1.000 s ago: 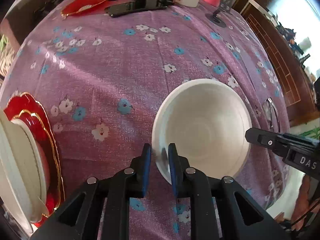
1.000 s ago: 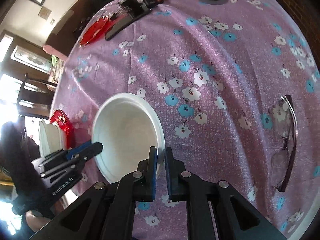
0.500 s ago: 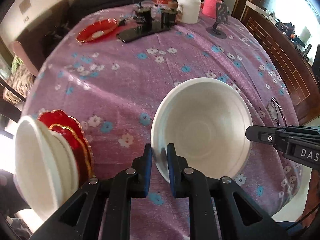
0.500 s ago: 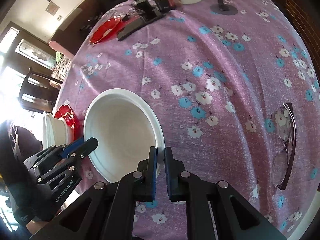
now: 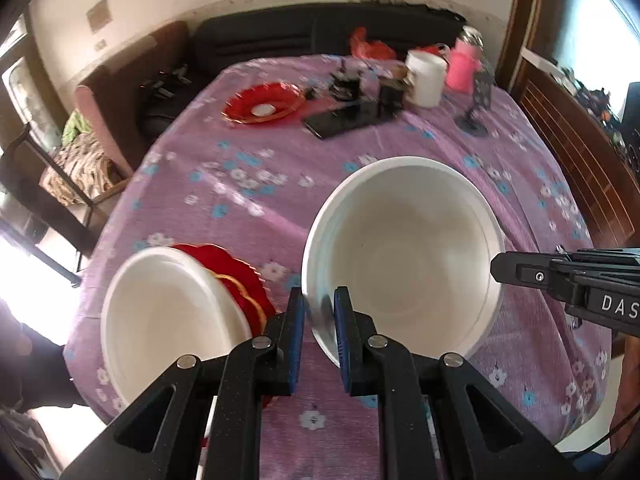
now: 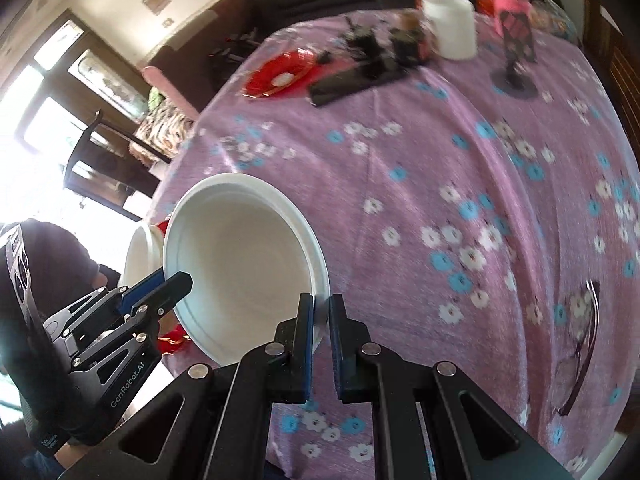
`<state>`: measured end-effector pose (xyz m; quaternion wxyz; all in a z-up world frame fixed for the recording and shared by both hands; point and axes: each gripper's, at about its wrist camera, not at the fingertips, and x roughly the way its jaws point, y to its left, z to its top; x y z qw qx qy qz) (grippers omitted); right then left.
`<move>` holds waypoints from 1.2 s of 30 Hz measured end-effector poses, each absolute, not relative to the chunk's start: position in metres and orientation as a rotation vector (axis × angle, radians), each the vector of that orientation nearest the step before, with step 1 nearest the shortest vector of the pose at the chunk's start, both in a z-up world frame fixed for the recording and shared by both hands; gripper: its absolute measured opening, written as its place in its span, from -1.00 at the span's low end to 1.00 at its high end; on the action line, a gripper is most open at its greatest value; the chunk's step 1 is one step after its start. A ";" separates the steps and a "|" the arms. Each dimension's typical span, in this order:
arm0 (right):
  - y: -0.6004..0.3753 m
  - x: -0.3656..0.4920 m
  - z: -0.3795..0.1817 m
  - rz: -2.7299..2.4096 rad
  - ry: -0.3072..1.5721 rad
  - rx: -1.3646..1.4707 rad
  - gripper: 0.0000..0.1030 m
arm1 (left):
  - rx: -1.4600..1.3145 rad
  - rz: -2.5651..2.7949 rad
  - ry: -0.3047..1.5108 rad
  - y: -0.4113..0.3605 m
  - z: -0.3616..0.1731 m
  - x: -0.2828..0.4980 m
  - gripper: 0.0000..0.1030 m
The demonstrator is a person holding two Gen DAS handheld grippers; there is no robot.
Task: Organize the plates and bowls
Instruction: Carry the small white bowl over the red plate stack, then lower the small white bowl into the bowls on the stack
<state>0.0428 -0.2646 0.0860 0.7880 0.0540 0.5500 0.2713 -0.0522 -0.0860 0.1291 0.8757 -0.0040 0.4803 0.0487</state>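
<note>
Table [image 5: 280, 432] under purple floral cloth. Directly on it: red plate [image 5: 262, 106], phone [image 5: 344, 122], white mug [image 5: 426, 78], glasses [image 6: 580, 344], red plate stack [image 5: 240, 284] near edge.

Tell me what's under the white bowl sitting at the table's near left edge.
The resting white bowl sits on red gold-rimmed plates. Their number and anything beneath are hidden.

White capitals reading "DAS" run off the frame edge on the black body of the right gripper [image 5: 496, 270], seen from the left wrist camera just right of the white bowl [image 5: 404, 256]. In the right wrist view, "GenRobot.AI" is printed in white along the black frame of the left gripper [image 6: 176, 280], below and left of that bowl. Small white lettering on a dark strap further below is too tiny to read.
</note>
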 end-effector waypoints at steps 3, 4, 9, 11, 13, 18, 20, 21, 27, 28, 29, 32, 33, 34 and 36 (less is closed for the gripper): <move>-0.250 0.043 0.097 0.621 1.165 0.089 -0.82 | -0.028 0.135 0.981 -0.073 0.139 -0.058 -0.72; -0.245 0.043 0.100 0.632 1.162 0.082 -0.82 | -0.034 0.145 0.975 -0.069 0.141 -0.059 -0.72; -0.213 0.038 0.115 0.709 1.150 0.042 -0.82 | -0.114 0.203 0.948 -0.034 0.158 -0.076 -0.72; -0.198 0.036 0.121 0.743 1.145 0.020 -0.82 | -0.153 0.225 0.941 -0.020 0.162 -0.085 -0.72; -0.182 0.033 0.125 0.777 1.141 -0.005 -0.82 | -0.185 0.253 0.938 -0.006 0.164 -0.093 -0.72; -0.141 0.022 0.126 0.855 1.151 -0.074 -0.82 | -0.231 0.328 0.958 0.023 0.157 -0.116 -0.72; -0.125 0.019 0.123 0.877 1.165 -0.094 -0.82 | -0.246 0.354 0.974 0.033 0.151 -0.123 -0.72; -0.118 0.018 0.120 0.887 1.172 -0.105 -0.82 | -0.257 0.365 0.981 0.038 0.148 -0.127 -0.72; -0.087 0.016 0.099 0.909 1.230 -0.142 -0.82 | -0.319 0.408 1.030 0.062 0.125 -0.137 -0.72; -0.083 0.016 0.096 0.908 1.236 -0.154 -0.82 | -0.328 0.413 1.035 0.066 0.122 -0.137 -0.72; -0.080 0.017 0.093 0.909 1.244 -0.157 -0.82 | -0.331 0.418 1.038 0.067 0.120 -0.138 -0.72; -0.073 0.017 0.086 0.910 1.260 -0.170 -0.82 | -0.337 0.423 1.052 0.072 0.113 -0.138 -0.72; -0.070 0.017 0.083 0.910 1.267 -0.173 -0.82 | -0.339 0.426 1.057 0.074 0.111 -0.137 -0.72; -0.068 0.018 0.082 0.909 1.271 -0.176 -0.82 | -0.342 0.427 1.063 0.075 0.108 -0.137 -0.72; -0.065 0.018 0.079 0.908 1.275 -0.186 -0.82 | -0.347 0.429 1.068 0.078 0.106 -0.135 -0.72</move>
